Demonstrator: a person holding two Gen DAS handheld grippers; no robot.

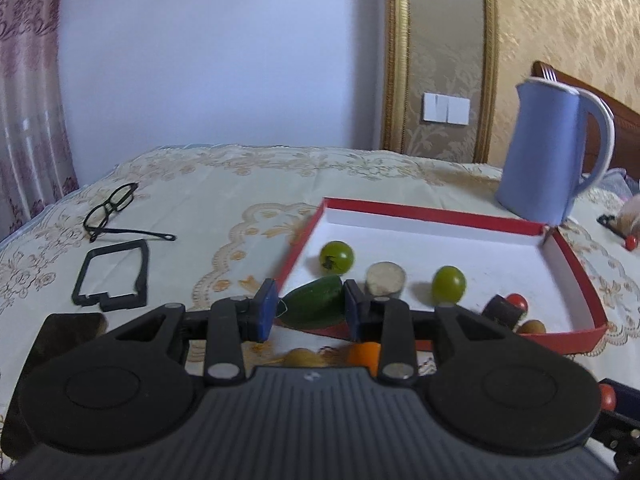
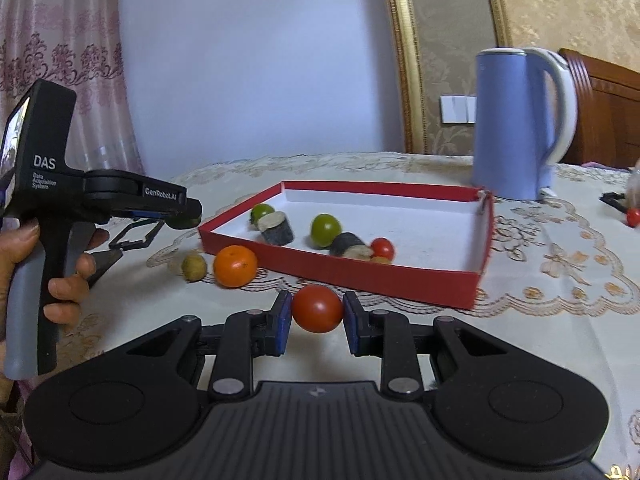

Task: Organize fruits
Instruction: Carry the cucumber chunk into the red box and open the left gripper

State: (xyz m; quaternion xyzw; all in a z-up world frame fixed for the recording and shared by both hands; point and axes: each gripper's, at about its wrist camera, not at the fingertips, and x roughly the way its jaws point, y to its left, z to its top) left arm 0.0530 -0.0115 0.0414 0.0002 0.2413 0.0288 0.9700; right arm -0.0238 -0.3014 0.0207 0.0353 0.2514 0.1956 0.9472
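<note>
My left gripper (image 1: 310,306) is shut on a green cucumber piece (image 1: 314,306), held above the near left edge of the red-walled white tray (image 1: 424,210). In the tray lie two green tomatoes (image 1: 337,256) (image 1: 449,284), a cut dark-skinned stub (image 1: 385,278), another dark stub (image 1: 502,310) and a small red tomato (image 1: 517,301). My right gripper (image 2: 316,312) is shut on a red tomato (image 2: 317,308), in front of the tray (image 2: 360,276). An orange (image 2: 235,266) and a small olive-coloured fruit (image 2: 194,267) lie on the cloth left of the tray.
A blue kettle (image 1: 548,152) stands behind the tray's far right corner. Glasses (image 1: 114,210) and a black frame (image 1: 114,276) lie on the cloth at left. A small red fruit (image 2: 633,217) lies at far right. The left handheld gripper (image 2: 100,196) shows at left.
</note>
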